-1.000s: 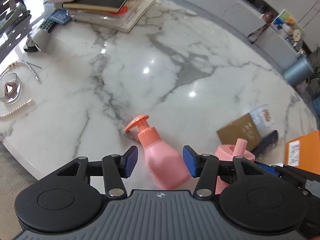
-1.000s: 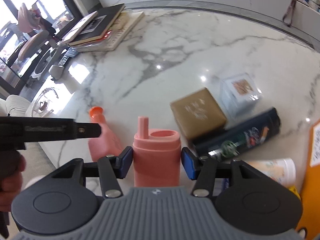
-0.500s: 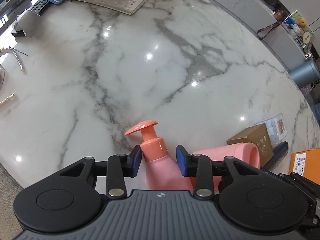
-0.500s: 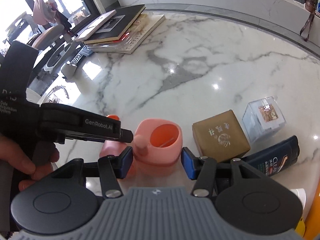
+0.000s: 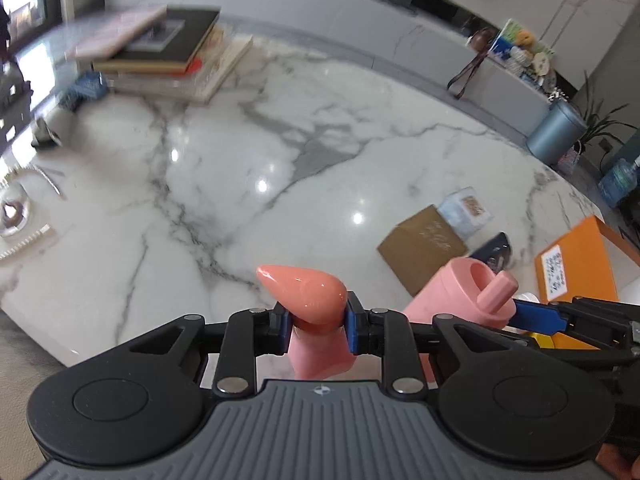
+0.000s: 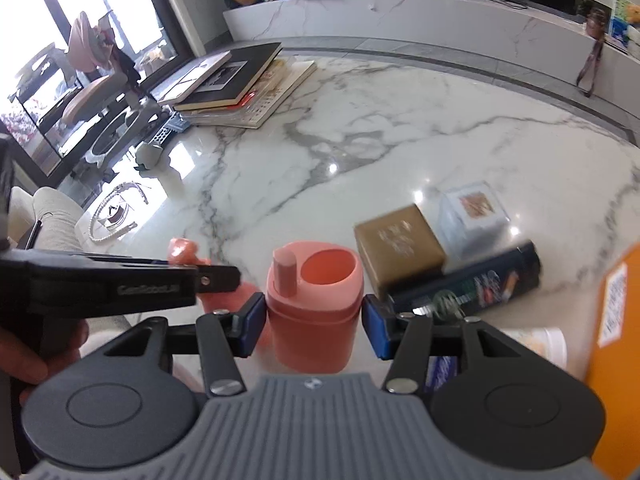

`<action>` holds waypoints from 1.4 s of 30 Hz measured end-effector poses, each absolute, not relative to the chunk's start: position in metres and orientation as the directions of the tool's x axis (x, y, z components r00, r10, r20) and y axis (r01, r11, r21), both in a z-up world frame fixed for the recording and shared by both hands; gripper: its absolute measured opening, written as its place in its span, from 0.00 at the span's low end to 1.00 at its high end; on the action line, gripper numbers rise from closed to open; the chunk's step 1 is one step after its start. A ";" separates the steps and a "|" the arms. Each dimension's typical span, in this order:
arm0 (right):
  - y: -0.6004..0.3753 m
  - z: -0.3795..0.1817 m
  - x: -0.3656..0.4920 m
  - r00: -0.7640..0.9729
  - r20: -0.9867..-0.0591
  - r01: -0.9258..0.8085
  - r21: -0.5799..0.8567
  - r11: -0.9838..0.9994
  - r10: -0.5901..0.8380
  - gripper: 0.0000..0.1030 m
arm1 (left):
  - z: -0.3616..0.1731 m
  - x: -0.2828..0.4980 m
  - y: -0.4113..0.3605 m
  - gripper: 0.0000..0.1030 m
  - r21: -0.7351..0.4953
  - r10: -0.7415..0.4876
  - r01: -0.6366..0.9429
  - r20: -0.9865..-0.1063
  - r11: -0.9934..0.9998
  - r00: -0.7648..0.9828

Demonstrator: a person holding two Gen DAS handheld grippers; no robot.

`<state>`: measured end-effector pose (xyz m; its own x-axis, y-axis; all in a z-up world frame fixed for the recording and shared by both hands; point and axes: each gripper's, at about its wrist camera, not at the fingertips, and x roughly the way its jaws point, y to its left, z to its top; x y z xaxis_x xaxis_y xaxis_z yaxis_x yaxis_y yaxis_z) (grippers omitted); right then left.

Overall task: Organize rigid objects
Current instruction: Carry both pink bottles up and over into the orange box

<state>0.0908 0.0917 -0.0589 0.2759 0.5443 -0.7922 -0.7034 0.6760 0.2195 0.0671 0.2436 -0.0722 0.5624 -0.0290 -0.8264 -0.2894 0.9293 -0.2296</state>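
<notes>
Two pink containers held above the marble table (image 6: 400, 152)

The left gripper (image 5: 316, 322), its jaws just closing, pinched the pink pump bottle (image 5: 310, 330) at its neck. The right gripper (image 6: 314, 322) held the pink cup (image 6: 314, 304) between its blue pads. Far right lay a dark bottle (image 6: 480, 284); its label could not be read through the blur.

Bright daylight throughout, pouring in from the windows (image 6: 60, 60) at left, blown out white. Sharp ceiling-light glints on the glossy marble table (image 5: 280, 152). Motion blur smearing the book stack (image 5: 160, 52); strong fisheye bending at every edge.
</notes>
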 end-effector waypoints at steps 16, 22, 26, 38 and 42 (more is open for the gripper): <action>-0.072 0.025 0.050 0.597 -0.586 -0.518 0.241 0.821 0.548 0.52 | 0.033 0.056 0.102 0.28 -0.180 -0.185 0.088 -0.643 0.980 0.743; -0.141 0.038 0.057 0.691 -0.544 -0.403 0.256 0.878 0.476 0.52 | 0.039 0.081 0.042 0.28 -0.165 -0.283 0.231 -0.635 0.959 0.719; -0.177 0.037 0.072 0.721 -0.558 -0.322 0.257 0.911 0.411 0.52 | 0.033 0.102 0.003 0.28 -0.131 -0.316 0.308 -0.651 0.942 0.690; -0.221 -0.006 0.139 0.646 -0.675 -0.215 0.286 0.934 0.356 0.52 | -0.014 0.175 -0.058 0.28 -0.015 -0.317 0.460 -0.745 0.888 0.587; -0.219 -0.019 0.163 0.601 -0.707 -0.219 0.303 0.928 0.373 0.52 | -0.030 0.197 -0.064 0.28 0.002 -0.287 0.456 -0.774 0.890 0.564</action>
<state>0.1635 -0.2185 -0.0185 0.6006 0.3728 -0.7073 -0.2187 0.9275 0.3032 0.1971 -0.0644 -0.0297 0.5640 -0.2868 -0.7744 0.4557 0.8901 0.0022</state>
